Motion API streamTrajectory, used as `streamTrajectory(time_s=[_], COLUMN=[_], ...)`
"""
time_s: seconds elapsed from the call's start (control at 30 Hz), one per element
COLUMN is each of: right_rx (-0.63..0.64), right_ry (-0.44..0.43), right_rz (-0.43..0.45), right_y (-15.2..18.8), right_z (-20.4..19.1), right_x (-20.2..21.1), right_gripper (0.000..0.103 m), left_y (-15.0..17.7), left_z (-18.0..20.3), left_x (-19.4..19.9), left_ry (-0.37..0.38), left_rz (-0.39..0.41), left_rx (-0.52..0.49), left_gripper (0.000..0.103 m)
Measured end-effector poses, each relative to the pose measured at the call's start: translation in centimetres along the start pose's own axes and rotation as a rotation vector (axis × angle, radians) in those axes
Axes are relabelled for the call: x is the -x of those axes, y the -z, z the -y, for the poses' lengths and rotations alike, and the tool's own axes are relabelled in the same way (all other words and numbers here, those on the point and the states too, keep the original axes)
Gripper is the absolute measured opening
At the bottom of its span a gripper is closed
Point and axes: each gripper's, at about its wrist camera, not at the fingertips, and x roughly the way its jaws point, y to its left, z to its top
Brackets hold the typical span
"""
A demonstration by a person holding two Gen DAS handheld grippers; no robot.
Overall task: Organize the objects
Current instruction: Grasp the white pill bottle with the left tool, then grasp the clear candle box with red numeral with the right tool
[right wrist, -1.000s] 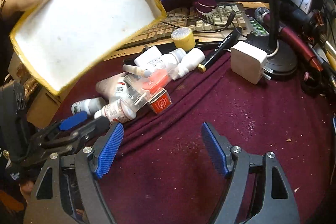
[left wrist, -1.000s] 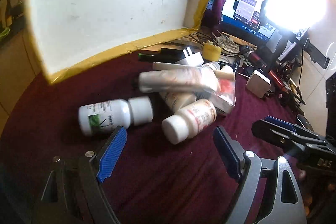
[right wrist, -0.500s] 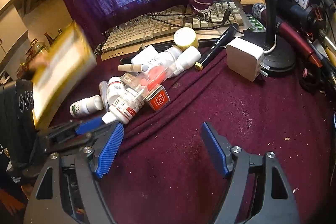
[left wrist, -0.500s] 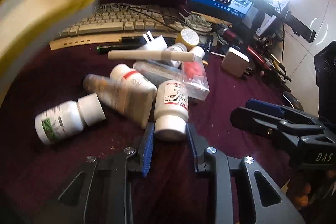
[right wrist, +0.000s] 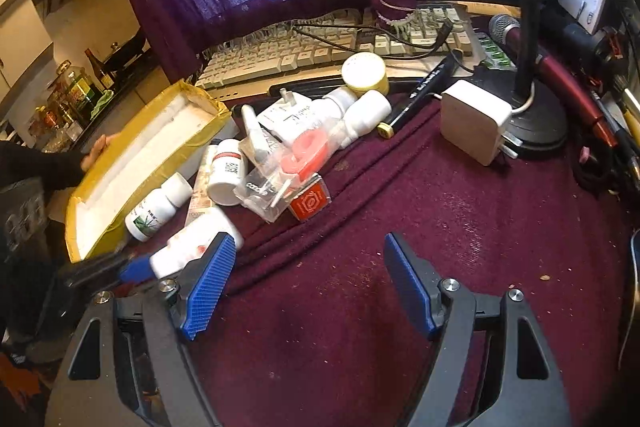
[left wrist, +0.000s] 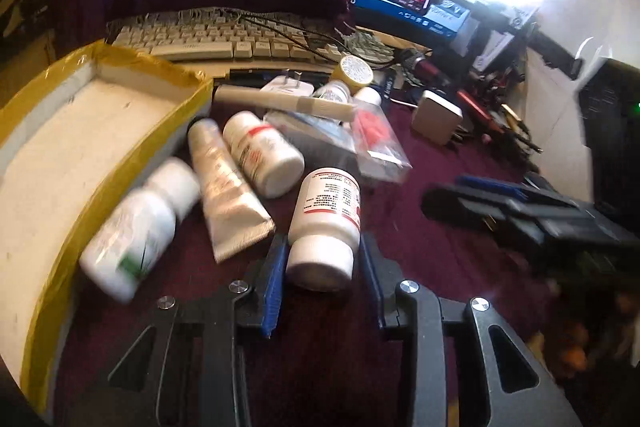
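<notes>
Jaws of left gripper (left wrist: 322,267), wide a second earlier, sat around the bottle (left wrist: 326,227) cap and were easing apart, contact unclear. Tray (left wrist: 92,195) had landed to its left. Right gripper (right wrist: 306,285) gaped empty.

- A white bottle with a red-edged label (left wrist: 326,223) is seen lying cap-first between the left gripper's (left wrist: 322,277) jaws.
- A yellow-rimmed white tray (left wrist: 52,155) lies to its left.
</notes>
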Motion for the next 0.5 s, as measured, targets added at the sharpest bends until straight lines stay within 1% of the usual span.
streamTrajectory(time_s=[0.07, 0.13, 0.27, 0.4, 0.47, 0.5], right_rx=[0.005, 0.014, 0.046, 0.08, 0.056, 0.03], right_ry=[-0.004, -0.003, 0.005, 0.028, 0.029, 0.004], right_rz=[-0.008, -0.012, 0.002, -0.008, -0.023, -0.027], right_y=[-0.1, -0.2, -0.5, -1.3, -2.0, -2.6], right_z=[-0.5, -1.1, -2.0, -2.1, -1.6, -1.3], right_x=[-0.5, -0.9, -0.8, -1.2, -1.6, -1.7], right_gripper=[0.077, 0.077, 0.077, 0.076, 0.076, 0.076], left_y=[0.9, 1.3, 1.8, 2.3, 2.4, 2.4], left_z=[-0.4, -0.9, -1.9, -2.4, -2.3, -2.3], left_x=[1.4, 2.0, 2.1, 1.8, 1.8, 1.8], left_ry=[0.002, -0.014, -0.037, -0.028, -0.03, -0.033], left_rz=[0.013, 0.012, 0.014, 0.006, 0.012, 0.013], left_rx=[0.01, 0.023, 0.037, 0.044, 0.042, 0.041], left_gripper=[0.031, 0.031, 0.031, 0.031, 0.031, 0.031])
